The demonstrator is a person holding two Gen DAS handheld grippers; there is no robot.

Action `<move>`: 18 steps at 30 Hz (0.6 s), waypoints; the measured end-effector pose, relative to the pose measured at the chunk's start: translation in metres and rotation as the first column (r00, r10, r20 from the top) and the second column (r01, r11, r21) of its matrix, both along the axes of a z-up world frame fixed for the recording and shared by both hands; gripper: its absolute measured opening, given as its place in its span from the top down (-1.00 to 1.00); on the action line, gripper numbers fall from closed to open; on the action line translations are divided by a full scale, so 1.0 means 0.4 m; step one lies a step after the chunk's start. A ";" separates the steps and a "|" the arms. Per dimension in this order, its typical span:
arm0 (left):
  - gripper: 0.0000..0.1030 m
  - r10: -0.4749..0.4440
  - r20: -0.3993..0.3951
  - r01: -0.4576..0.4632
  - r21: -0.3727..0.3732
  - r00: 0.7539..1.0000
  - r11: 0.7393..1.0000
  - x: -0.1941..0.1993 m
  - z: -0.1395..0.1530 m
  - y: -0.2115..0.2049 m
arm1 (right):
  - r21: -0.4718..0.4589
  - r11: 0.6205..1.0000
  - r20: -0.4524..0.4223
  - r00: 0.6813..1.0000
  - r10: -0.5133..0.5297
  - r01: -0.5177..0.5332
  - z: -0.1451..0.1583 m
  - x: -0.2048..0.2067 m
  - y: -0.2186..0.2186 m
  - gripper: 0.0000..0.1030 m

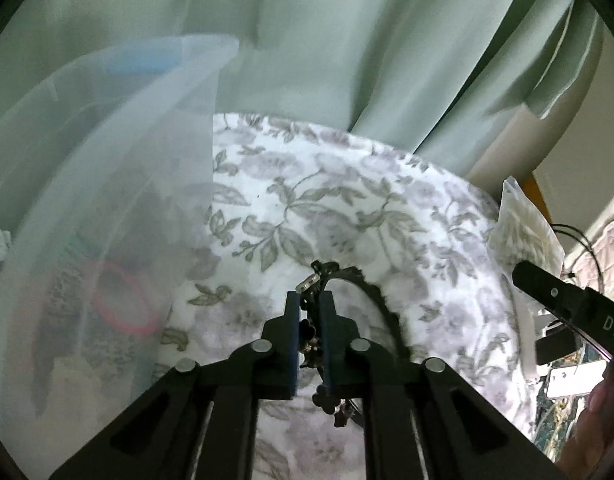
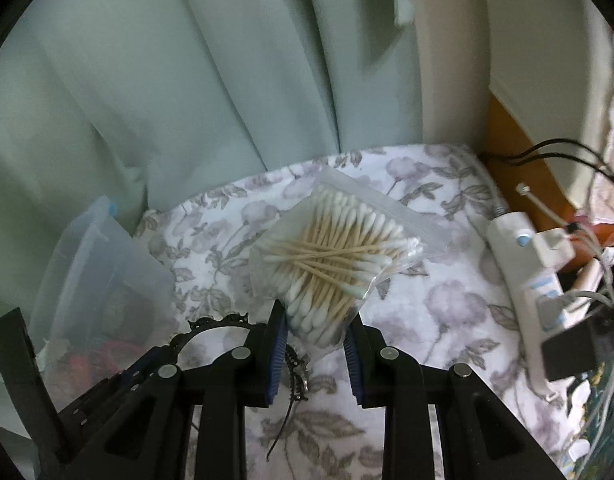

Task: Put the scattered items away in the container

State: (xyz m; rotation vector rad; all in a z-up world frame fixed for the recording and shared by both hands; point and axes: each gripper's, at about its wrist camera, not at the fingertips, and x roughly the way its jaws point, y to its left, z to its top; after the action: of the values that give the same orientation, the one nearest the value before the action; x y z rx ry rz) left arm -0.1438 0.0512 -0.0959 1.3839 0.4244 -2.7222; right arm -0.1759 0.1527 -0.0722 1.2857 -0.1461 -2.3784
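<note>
My left gripper (image 1: 310, 300) is shut on a black ornate headband (image 1: 371, 292) and holds it just above the floral cloth, right of the clear plastic container (image 1: 107, 184). The container holds a pink ring (image 1: 123, 300) and other items. The headband also shows in the right wrist view (image 2: 227, 320). My right gripper (image 2: 317, 320) is open, its fingers on either side of the near corner of a clear zip bag of cotton swabs (image 2: 335, 248) that lies on the cloth. The bag also shows in the left wrist view (image 1: 523, 228). The container shows at the left (image 2: 95, 264).
A floral cloth (image 1: 327, 200) covers the surface. Pale green curtains (image 2: 187, 80) hang behind it. A white power strip with cables and a black plug (image 2: 547, 292) lies at the right edge, by an orange surface (image 2: 515, 152).
</note>
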 end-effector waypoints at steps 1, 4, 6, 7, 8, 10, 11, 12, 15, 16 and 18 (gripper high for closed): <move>0.84 -0.002 -0.007 0.002 -0.002 1.000 1.000 0.006 0.009 0.000 | -0.002 1.000 -0.007 1.000 -0.002 0.002 0.009 0.007 0.005 0.44; 0.89 -0.009 -0.029 0.009 -0.006 1.000 1.000 0.024 0.036 0.000 | -0.017 1.000 -0.028 1.000 -0.004 0.003 0.039 0.033 0.020 0.44; 1.00 -0.016 -0.041 0.016 -0.006 0.999 1.000 0.034 0.051 0.000 | -0.025 1.000 -0.039 0.999 -0.007 0.006 0.054 0.048 0.029 0.44; 1.00 -0.018 -0.048 0.018 -0.010 0.999 1.000 0.040 0.060 0.002 | -0.028 1.000 -0.043 0.999 -0.008 0.007 0.060 0.054 0.032 0.44; 1.00 -0.020 -0.054 0.020 -0.014 0.998 1.000 0.046 0.068 0.004 | -0.034 0.999 -0.046 0.999 -0.009 0.007 0.067 0.061 0.037 0.44; 1.00 -0.023 -0.058 0.022 -0.018 0.998 1.000 0.053 0.077 0.007 | -0.041 0.999 -0.051 0.999 -0.009 0.007 0.074 0.071 0.042 0.44; 1.00 -0.024 -0.057 0.023 -0.019 0.998 1.000 0.055 0.077 0.008 | -0.044 0.999 -0.054 0.999 -0.009 0.007 0.078 0.076 0.045 0.44; 1.00 -0.024 -0.056 0.023 -0.020 0.998 1.000 0.057 0.078 0.008 | -0.048 0.999 -0.057 0.998 -0.009 0.006 0.082 0.081 0.047 0.44; 1.00 -0.018 -0.040 0.017 -0.020 0.999 1.000 0.062 0.066 0.002 | -0.055 0.998 -0.064 0.998 -0.009 0.005 0.089 0.093 0.053 0.44; 1.00 -0.022 -0.030 0.021 -0.013 0.999 1.000 0.062 0.059 -0.001 | -0.055 0.998 -0.064 0.998 -0.009 0.005 0.089 0.095 0.054 0.44; 1.00 -0.039 -0.001 0.039 0.009 0.999 0.999 0.059 0.038 -0.007 | -0.056 0.998 -0.061 0.998 -0.009 0.005 0.085 0.096 0.057 0.44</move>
State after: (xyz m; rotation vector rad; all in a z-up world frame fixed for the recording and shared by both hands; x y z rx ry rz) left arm -0.1202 0.0485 -0.0806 1.4078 0.4145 -2.7552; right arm -0.1377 0.1755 -0.0383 1.1881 -0.1973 -2.3993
